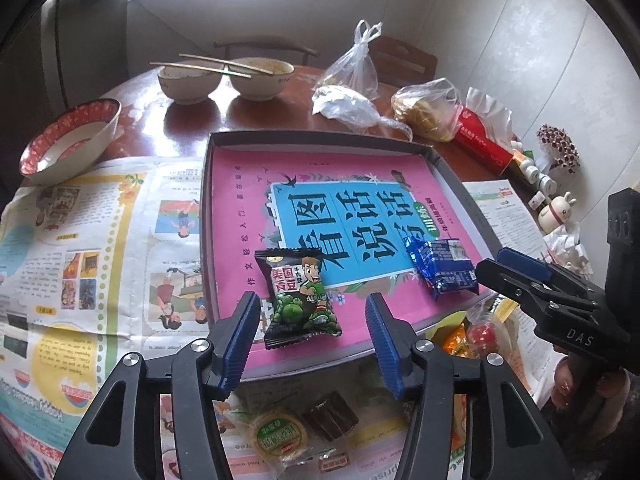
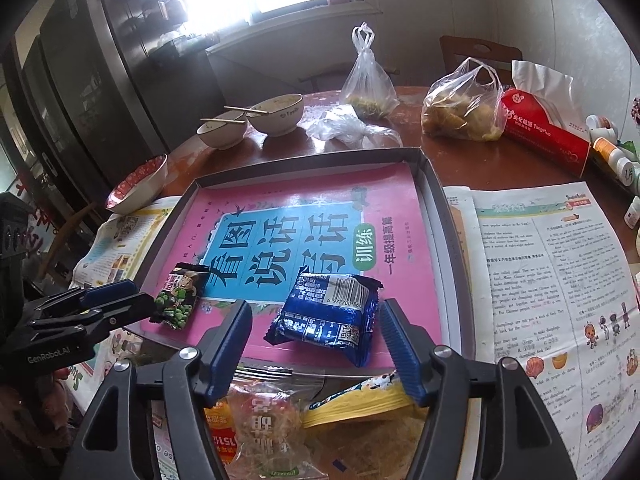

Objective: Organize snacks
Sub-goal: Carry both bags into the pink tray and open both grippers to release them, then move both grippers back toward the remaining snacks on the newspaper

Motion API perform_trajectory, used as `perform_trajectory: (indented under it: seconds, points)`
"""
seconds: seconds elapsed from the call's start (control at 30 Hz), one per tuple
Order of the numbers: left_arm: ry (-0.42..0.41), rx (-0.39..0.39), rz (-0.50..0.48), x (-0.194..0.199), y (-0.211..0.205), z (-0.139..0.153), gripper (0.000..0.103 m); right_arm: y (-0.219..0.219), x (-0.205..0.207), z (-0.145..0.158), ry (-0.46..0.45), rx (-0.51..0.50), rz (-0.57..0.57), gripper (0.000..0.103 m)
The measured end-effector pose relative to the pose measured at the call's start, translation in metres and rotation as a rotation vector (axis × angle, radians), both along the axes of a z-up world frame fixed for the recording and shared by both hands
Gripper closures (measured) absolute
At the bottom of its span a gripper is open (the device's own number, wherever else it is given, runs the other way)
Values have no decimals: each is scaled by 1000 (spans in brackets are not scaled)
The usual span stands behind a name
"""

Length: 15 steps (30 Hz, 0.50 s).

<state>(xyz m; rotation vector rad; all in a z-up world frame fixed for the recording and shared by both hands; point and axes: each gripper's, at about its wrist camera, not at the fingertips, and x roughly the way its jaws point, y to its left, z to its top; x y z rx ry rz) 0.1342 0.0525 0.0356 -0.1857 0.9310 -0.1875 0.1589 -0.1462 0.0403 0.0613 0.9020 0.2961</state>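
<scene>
Tray (image 1: 456,184): shallow, dark-rimmed, pink book (image 1: 256,200) lining it.
Pea pack (image 1: 298,294): glossy black-green, at tray's 7 o'clock.
Blue pack (image 2: 328,314): crinkly foil, at 5 o'clock.
Left claw (image 1: 310,340): spread, empty.
Right claw (image 2: 316,344): spread, empty.

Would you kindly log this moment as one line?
left claw: open | right claw: open | green packet, blue packet: in tray

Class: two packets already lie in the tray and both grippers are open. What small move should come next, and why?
Probably draw the left gripper back and down to the round green snack still lying on the newspaper. Both grippers hold nothing, the green pea packet and blue packet rest loose in the tray, and more snacks wait outside it.
</scene>
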Motion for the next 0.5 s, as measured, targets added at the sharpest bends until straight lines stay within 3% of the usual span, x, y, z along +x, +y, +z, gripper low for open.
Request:
perform_trajectory:
  seconds: [0.5]
  points:
    - [-18, -13, 44, -18, 16, 5, 45, 1, -18, 10, -42, -7, 12, 32]
